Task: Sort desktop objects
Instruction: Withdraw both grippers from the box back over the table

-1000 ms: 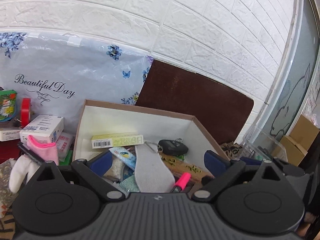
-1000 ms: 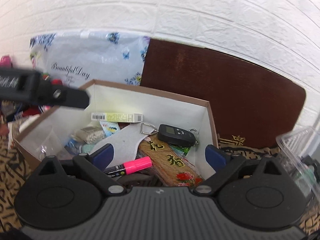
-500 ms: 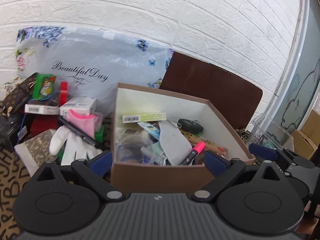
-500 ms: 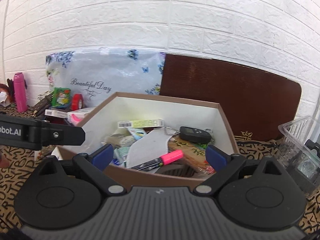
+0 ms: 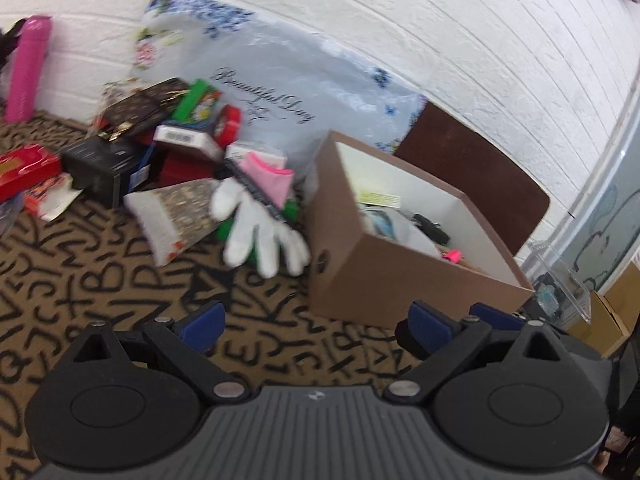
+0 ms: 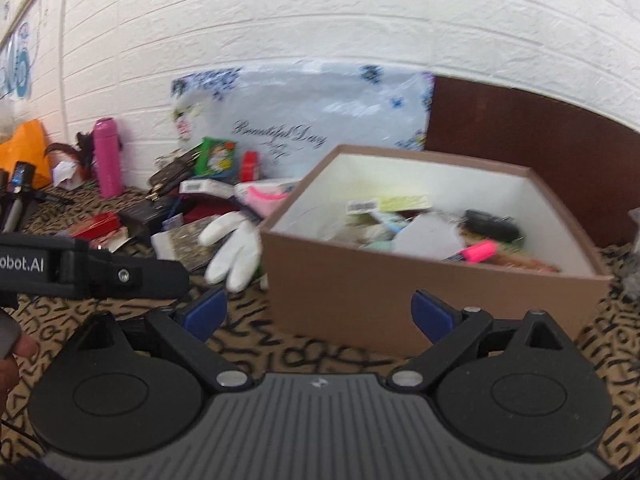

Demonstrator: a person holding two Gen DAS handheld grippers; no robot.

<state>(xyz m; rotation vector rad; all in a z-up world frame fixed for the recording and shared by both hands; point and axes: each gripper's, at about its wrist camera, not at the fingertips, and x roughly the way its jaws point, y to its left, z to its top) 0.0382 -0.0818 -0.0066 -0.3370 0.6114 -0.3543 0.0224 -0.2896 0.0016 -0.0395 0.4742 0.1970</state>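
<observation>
A brown cardboard box (image 5: 384, 268) (image 6: 400, 280) with white inner walls holds several sorted items, among them a pink highlighter (image 6: 478, 250), a grey mask (image 6: 424, 236) and a black key fob (image 6: 490, 220). To its left lies a pile of loose objects: a white glove (image 5: 256, 232) (image 6: 234, 246), a pink sock (image 5: 270, 178), small boxes and a red tape roll (image 5: 228, 124). My left gripper (image 5: 316, 326) is open and empty, above the tablecloth in front of the box. My right gripper (image 6: 320, 314) is open and empty, facing the box's near wall.
A pink bottle (image 5: 26, 68) (image 6: 107, 158) stands by the white brick wall. A flowery plastic bag (image 6: 304, 124) and a dark brown board (image 6: 532, 148) lean behind the box. A clear plastic container (image 5: 560, 276) sits at the right. The left gripper's body (image 6: 88, 268) shows in the right wrist view.
Both grippers have pulled back from over the box and away from it. The left view has swung left, bringing the pile of loose objects and the tablecloth into view.
</observation>
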